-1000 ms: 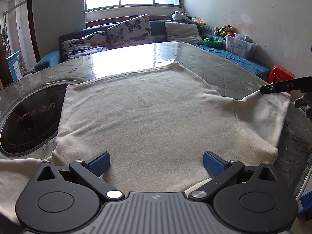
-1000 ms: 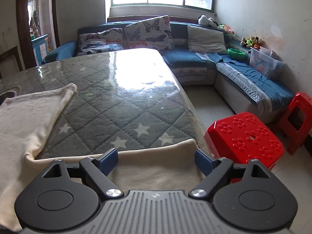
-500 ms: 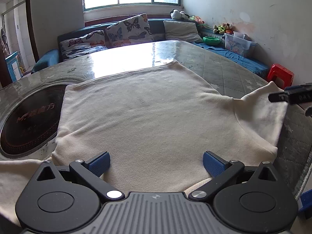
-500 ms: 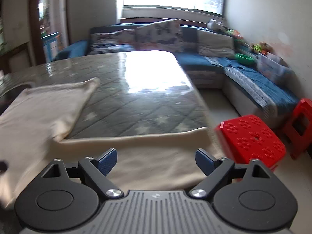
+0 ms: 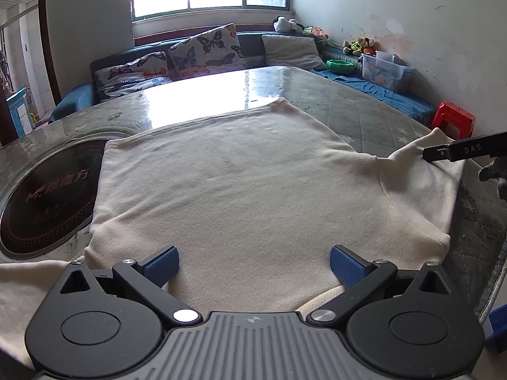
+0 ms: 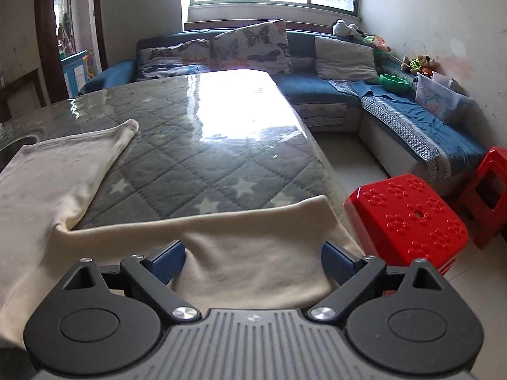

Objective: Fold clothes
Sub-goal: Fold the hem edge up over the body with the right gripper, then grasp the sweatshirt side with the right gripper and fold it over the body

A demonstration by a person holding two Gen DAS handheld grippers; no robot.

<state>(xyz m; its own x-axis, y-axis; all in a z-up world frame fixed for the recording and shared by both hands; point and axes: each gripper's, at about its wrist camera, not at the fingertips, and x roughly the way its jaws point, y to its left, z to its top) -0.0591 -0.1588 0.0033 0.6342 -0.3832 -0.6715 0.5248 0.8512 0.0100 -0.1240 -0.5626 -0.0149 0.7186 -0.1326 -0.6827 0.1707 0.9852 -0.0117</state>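
Note:
A cream shirt lies spread flat on the quilted table, body towards the far side, one sleeve out to the right. My left gripper is open, low over the shirt's near edge. My right gripper is open over the right sleeve, its left pad pressing into a crease of the cloth. In the left wrist view the right gripper's black finger lies at the sleeve's far edge. The shirt body shows at the left of the right wrist view.
The table has a glossy cover over grey star-patterned quilting and a dark round inset at the left. Red plastic stools stand off its right edge. A blue sofa with cushions runs along the far wall.
My right gripper has swung and shifted over the sleeve, which now bunches against its left pad. In the left wrist view its finger now touches the sleeve's edge. My left gripper has barely moved.

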